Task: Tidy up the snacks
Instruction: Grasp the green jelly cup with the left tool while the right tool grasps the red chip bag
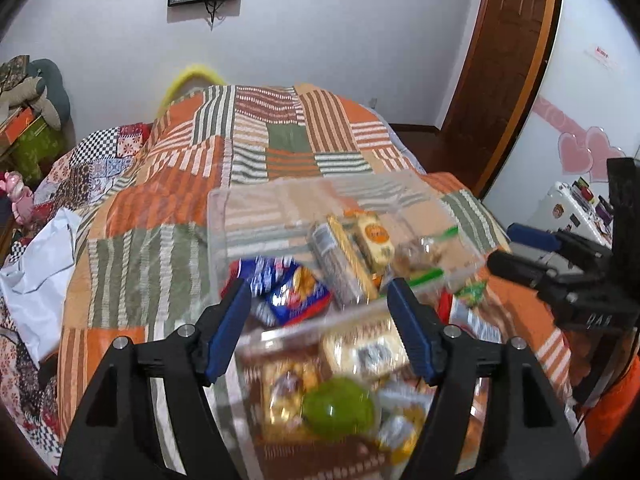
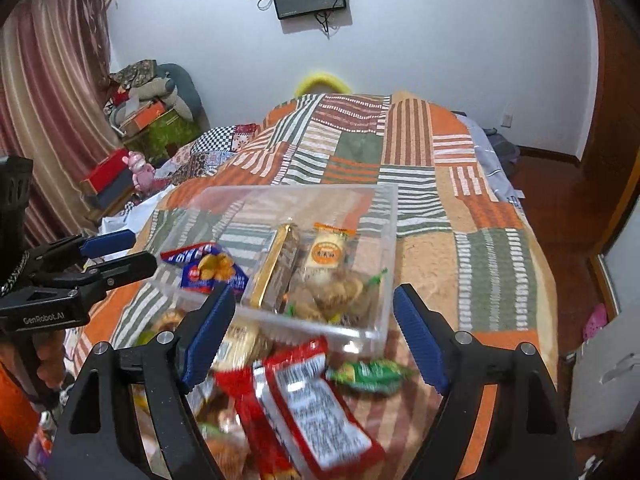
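A clear plastic box [image 2: 384,216] sits on the bed and holds a blue snack pack [image 2: 212,270], a gold-edged bar [image 2: 272,266] and a cream cake pack [image 2: 328,256]. It also shows in the left wrist view [image 1: 224,216]. Loose snacks lie in front of it: red packets [image 2: 316,404], a green wrapper [image 2: 370,374], and a green round item [image 1: 340,406] among yellow packs. My left gripper [image 1: 318,328] is open above the loose pile, empty. My right gripper [image 2: 312,340] is open above the red packets, empty.
The patchwork bedspread [image 2: 492,264] covers the bed. A white bag [image 1: 36,276] lies at the bed's left edge. Boxes and soft toys [image 2: 152,120] are stacked by the curtain. A wooden door [image 1: 508,60] and wood floor [image 2: 568,208] are to the right.
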Tool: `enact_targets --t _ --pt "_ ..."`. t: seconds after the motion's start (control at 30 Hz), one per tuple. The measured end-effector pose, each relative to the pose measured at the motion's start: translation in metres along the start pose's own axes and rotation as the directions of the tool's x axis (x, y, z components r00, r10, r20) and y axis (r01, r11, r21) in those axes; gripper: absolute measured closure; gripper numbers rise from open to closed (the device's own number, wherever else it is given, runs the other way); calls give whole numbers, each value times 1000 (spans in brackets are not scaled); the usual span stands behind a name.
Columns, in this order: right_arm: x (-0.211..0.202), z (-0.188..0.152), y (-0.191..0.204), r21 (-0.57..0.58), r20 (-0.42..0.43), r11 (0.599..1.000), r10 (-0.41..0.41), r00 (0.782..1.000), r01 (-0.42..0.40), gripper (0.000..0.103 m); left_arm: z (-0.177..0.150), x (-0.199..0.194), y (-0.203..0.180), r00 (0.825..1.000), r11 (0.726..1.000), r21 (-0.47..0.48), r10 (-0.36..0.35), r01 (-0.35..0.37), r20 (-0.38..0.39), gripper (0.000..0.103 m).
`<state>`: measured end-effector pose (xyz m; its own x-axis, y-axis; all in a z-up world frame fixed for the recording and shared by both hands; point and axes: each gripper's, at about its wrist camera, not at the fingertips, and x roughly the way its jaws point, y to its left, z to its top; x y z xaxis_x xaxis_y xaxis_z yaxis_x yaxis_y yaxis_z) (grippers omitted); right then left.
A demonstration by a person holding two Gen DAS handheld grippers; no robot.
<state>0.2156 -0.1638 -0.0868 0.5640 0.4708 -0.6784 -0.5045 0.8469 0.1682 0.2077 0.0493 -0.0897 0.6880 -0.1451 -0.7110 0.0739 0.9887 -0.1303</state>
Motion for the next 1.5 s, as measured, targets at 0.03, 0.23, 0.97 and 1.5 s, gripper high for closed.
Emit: enact_targets --t 0.03,0.23,0.97,1.5 --pt "-2 -3 0 -2 0 1000 -1 1000 1 24 -5 -3 0 1000 1000 2 2 -2 -5 33" --pt "-9 -28 -1 -21 -22 1000 -17 1000 17 24 -32 -9 -2 999 1000 9 -8 9 -45 33" --pt "33 -71 8 -58 -175 998 -17 984 7 11 -84 34 -17 986 998 -40 -51 45 -158 33" --pt "40 -71 -1 -41 -162 999 -1 987 -6 19 -102 16 -17 995 1000 -13 -10 8 -103 45"
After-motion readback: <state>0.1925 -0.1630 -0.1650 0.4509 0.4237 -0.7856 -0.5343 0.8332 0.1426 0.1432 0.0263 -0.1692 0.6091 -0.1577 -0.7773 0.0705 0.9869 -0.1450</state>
